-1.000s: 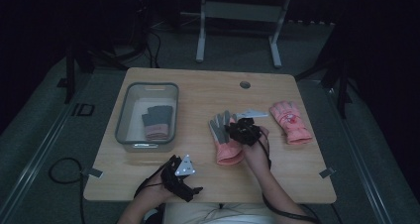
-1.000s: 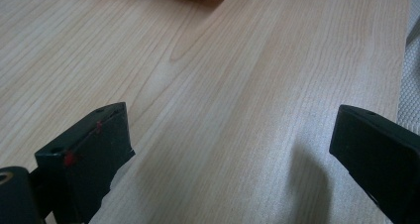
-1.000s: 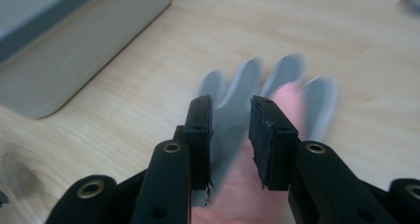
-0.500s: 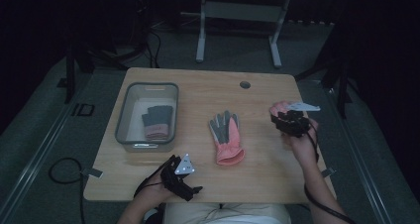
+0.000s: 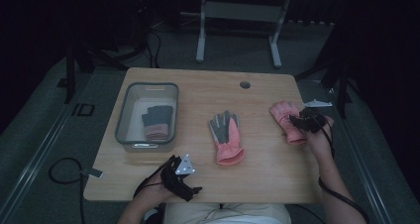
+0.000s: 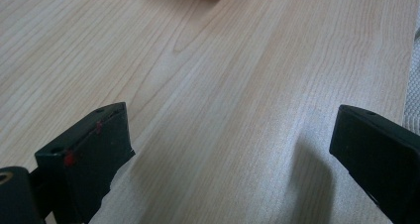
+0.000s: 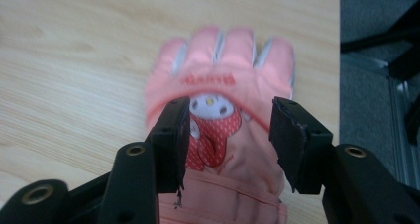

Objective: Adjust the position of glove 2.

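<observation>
right tool (image 7: pixel 230 135) moved from middle glove (image 5: pixel 227 137) to far-right pink glove (image 7: pixel 223 130); jaws wide, straddling its back

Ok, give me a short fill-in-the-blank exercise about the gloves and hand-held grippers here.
1. The right hand-held gripper has its jaws ____ over the pink glove.
2. The grey bin holds one folded ____.
3. The palm of the middle glove is coloured ____.
4. The left hand-held gripper hovers over bare ____.

Missing words: open; glove; grey; table.

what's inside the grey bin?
The grey bin holds one glove, grey palm with a pink cuff, lying flat on the pale floor. Whatever lies beneath that glove is covered and can't be seen.
</observation>
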`<state>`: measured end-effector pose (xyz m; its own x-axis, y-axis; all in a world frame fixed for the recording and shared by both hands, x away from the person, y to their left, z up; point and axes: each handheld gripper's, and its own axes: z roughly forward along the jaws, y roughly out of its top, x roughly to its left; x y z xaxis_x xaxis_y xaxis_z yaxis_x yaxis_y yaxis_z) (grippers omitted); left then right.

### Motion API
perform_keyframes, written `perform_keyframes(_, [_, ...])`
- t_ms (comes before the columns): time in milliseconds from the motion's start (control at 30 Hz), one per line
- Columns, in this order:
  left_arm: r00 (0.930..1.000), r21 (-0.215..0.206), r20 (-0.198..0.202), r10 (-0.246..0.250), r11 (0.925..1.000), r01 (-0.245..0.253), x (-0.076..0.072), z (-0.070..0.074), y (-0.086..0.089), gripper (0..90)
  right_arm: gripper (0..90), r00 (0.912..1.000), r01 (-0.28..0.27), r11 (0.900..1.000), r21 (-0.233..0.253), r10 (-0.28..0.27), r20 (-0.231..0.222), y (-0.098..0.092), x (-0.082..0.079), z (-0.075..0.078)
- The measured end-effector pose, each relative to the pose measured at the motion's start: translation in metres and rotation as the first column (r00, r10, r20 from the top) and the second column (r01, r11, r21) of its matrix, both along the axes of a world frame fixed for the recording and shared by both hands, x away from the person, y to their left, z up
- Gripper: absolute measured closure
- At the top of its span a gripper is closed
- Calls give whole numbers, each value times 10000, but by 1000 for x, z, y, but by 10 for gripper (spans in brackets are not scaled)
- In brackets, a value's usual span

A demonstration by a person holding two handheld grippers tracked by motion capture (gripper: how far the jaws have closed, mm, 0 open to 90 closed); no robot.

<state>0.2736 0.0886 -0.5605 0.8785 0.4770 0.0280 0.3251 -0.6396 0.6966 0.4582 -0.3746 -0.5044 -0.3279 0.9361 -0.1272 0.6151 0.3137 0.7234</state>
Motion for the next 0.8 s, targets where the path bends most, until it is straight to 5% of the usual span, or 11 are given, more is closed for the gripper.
perform_keyframes(167, [10000,-27,-52,-9,10000,9,0,0,-1,21,491,9987,299,9994,198,-290,-407,-2,8,-17])
perform_keyframes(400, [10000,-135,-9,-18,9999,18,0,1,0,21,606,9979,504,9982,316,-491,-425,1,9,-24])
perform_keyframes(633, [9999,-200,-6,-106,9997,106,0,2,1,21,861,9966,757,9953,610,-735,-370,2,7,-14])
perform_keyframes(800, [9999,-149,51,-92,9998,93,0,2,1,21,884,9968,774,9921,985,-750,-280,9,0,-1])
